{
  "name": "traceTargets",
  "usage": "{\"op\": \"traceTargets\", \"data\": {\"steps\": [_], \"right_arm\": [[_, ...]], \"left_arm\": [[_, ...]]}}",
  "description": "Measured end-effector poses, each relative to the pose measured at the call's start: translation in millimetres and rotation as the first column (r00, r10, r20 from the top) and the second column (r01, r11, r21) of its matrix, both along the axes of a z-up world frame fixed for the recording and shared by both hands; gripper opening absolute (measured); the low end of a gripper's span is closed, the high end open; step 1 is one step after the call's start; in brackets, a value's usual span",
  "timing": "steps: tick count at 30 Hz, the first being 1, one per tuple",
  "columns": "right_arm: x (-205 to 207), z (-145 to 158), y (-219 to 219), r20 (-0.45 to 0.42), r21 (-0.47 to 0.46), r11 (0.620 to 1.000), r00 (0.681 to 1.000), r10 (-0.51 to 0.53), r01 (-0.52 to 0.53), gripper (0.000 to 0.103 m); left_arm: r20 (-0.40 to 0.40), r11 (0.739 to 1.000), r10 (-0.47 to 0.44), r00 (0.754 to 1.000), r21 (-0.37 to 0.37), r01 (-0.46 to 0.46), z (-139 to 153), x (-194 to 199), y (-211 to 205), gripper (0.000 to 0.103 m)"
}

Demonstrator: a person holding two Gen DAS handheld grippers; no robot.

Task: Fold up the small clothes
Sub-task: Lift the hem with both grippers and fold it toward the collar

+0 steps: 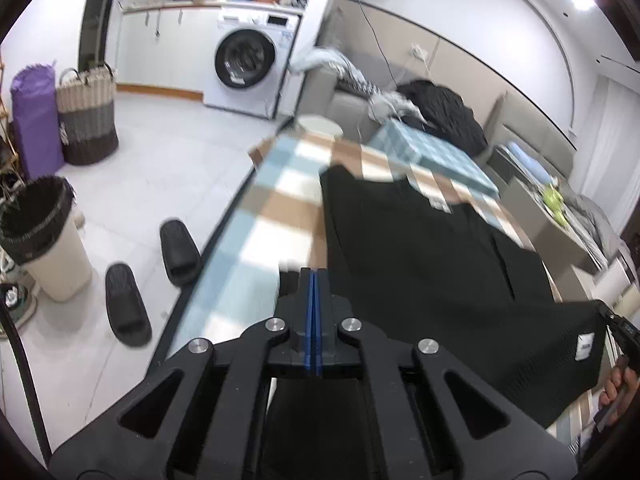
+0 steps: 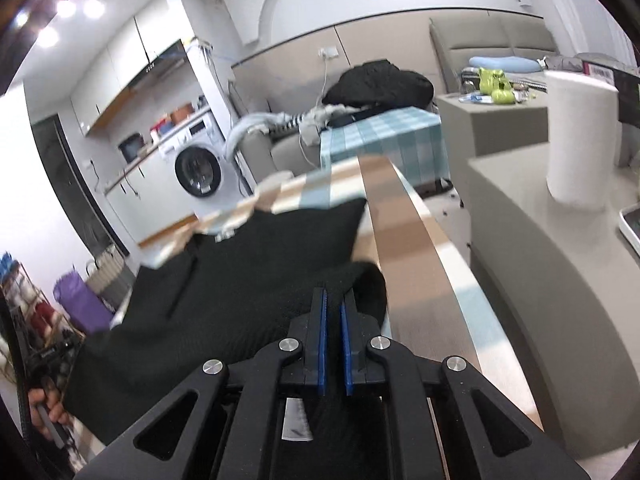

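Observation:
A black garment [image 1: 420, 248] lies stretched over a table with a blue, brown and white checked cloth [image 1: 272, 208]. Its near edge hangs lifted between the two grippers. In the left wrist view my left gripper [image 1: 314, 274] has its blue pads pressed together on the garment's left corner, and black cloth hangs beneath it. My right gripper [image 2: 334, 296] is shut on the other corner of the garment [image 2: 240, 280], with black fabric bunched between its pads. The right gripper [image 1: 618, 322] also shows at the far right of the left wrist view, above a hand [image 1: 618, 388]. A white label [image 1: 585, 346] is sewn near that corner.
Left of the table are two black slippers [image 1: 180, 252], a lined bin [image 1: 48, 236], a woven basket [image 1: 86, 116] and a washing machine [image 1: 248, 68]. Behind it, a sofa carries a dark clothes pile [image 1: 440, 116]. A paper towel roll [image 2: 580, 140] stands on the counter to the right.

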State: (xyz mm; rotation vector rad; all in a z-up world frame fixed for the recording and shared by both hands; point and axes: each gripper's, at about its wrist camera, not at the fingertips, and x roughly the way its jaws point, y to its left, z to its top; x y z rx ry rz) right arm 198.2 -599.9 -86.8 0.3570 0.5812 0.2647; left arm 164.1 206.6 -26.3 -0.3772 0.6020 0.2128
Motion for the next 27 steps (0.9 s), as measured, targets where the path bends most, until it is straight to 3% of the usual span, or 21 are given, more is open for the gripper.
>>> {"op": "traceTargets", "data": {"steps": [7,8,9,11,13,16,17,19,23,25,26,27], "right_arm": [[34.3,-9.9,8.1,-0.089,-0.007,1.0,0.996,-0.006,0.006,0.006],[32.9,-13.3,5.7,-0.101,-0.003,1.0,0.995,-0.006,0.006,0.006],[31.7,-17.1,2.3,-0.111,0.008,1.0,0.994,-0.004,0.005,0.009],[28.5,-25.0,-4.5,-0.149,0.035,0.999,0.989,0.004,0.001,0.011],[24.7,-29.0,-8.1,-0.166,0.044,0.999,0.986,0.008,-0.001,0.014],[19.5,-33.1,-8.5,-0.182,0.04,0.999,0.982,0.041,-0.034,0.028],[16.7,-34.5,-7.3,-0.187,0.037,0.999,0.981,0.046,-0.04,0.037],[16.5,-37.9,-5.2,-0.196,0.026,0.998,0.979,0.054,-0.05,0.04],[21.1,-45.0,-0.1,-0.219,0.01,0.997,0.973,0.072,-0.071,0.04],[21.4,-47.2,3.6,-0.216,-0.007,0.997,0.974,0.074,-0.077,0.026],[19.3,-46.4,4.7,-0.199,-0.011,0.996,0.977,0.082,-0.086,0.012],[16.2,-44.5,4.5,-0.179,-0.003,0.995,0.979,0.094,-0.096,0.006]], "left_arm": [[-0.097,0.999,-0.023,0.995,-0.043,0.019,-6.1,16.3,9.6,0.001],[-0.127,0.999,-0.034,0.991,-0.038,0.03,-11.0,13.7,7.4,0.011],[-0.148,0.999,-0.037,0.988,-0.034,0.032,-15.9,13.1,5.5,0.028],[-0.172,0.997,-0.053,0.984,-0.06,0.044,-23.6,5.7,3.7,0.048],[-0.163,0.995,-0.066,0.984,-0.079,0.054,-28.9,-0.5,0.6,0.052],[-0.187,0.992,-0.111,0.976,-0.087,0.096,-38.4,-1.9,-8.4,0.052],[-0.198,0.992,-0.116,0.973,-0.076,0.102,-42.3,-1.1,-12.4,0.052],[-0.213,0.991,-0.125,0.969,-0.066,0.114,-48.8,1.6,-17.9,0.049],[-0.185,0.991,-0.119,0.976,-0.075,0.106,-51.2,2.8,-19.4,0.01],[-0.158,0.993,-0.109,0.981,-0.071,0.099,-46.6,1.3,-18.1,0.007],[-0.145,0.993,-0.104,0.984,-0.069,0.094,-43.5,0.8,-17.0,0.006],[-0.121,0.994,-0.097,0.988,-0.069,0.09,-38.6,-0.7,-15.4,0.006]]}}
